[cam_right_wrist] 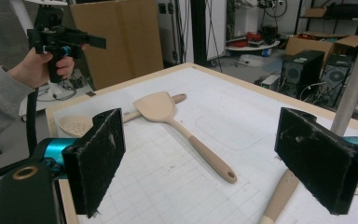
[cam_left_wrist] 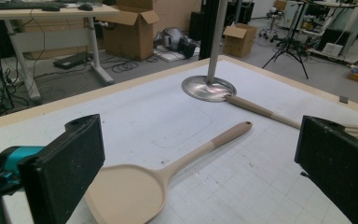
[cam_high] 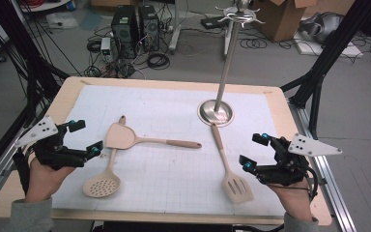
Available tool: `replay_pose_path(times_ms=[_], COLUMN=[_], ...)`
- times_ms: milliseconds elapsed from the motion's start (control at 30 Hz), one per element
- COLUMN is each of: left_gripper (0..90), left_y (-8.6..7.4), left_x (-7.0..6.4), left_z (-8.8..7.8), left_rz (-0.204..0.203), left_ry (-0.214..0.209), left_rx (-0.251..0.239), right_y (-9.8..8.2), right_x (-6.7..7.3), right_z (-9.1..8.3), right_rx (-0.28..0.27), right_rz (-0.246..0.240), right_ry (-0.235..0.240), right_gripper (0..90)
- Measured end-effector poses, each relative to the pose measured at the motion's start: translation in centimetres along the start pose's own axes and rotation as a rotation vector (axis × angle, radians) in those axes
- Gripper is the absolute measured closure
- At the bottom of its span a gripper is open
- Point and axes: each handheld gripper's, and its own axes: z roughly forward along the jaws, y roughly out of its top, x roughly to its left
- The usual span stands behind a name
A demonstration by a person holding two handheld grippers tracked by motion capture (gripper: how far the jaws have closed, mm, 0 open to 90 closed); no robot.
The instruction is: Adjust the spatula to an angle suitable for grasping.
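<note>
On the desk point(cam_high: 280, 104) lies a mat point(cam_high: 174, 101) that carries everything. The stand point(cam_high: 216, 112) is at the far right of middle. A turner point(cam_high: 125, 136) lies left of centre, its handle pointing right. A skimmer point(cam_high: 102, 185) lies nearer the person, its handle running under the turner's blade. A slotted turner point(cam_high: 237, 188) lies at the near right, its handle end touching the stand's base. The left gripper point(cam_high: 86, 137) is left of the turner, the right gripper point(cam_high: 253, 150) right of the slotted turner.
</note>
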Motion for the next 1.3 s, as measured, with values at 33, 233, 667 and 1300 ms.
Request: replay_pose_path(times_ms=[33, 233, 667, 1300], left_gripper=[1.9, 1.9, 1.9, 34.4], left_y=[0.0, 0.0, -0.2, 1.0], left_x=[0.0, -0.1, 0.5, 1.2], left_z=[0.0, 0.0, 0.6, 3.2], left_rz=[-0.002, 0.001, -0.024, 0.018], left_ry=[0.003, -0.004, -0.031, -0.11], left_rx=[0.0, 0.001, 0.006, 0.03], right_y=[-0.1, 0.0, -0.2, -0.5], right_x=[-0.1, 0.1, -0.2, 0.0], right_z=[0.0, 0.0, -0.1, 1.1], right_rx=[0.001, 0.003, 0.0, 0.046], right_rz=[-0.001, -0.003, 0.0, 0.013], right_ry=[0.001, 0.001, 0.0, -0.001], right_gripper=[14.8, 14.8, 14.8, 14.8])
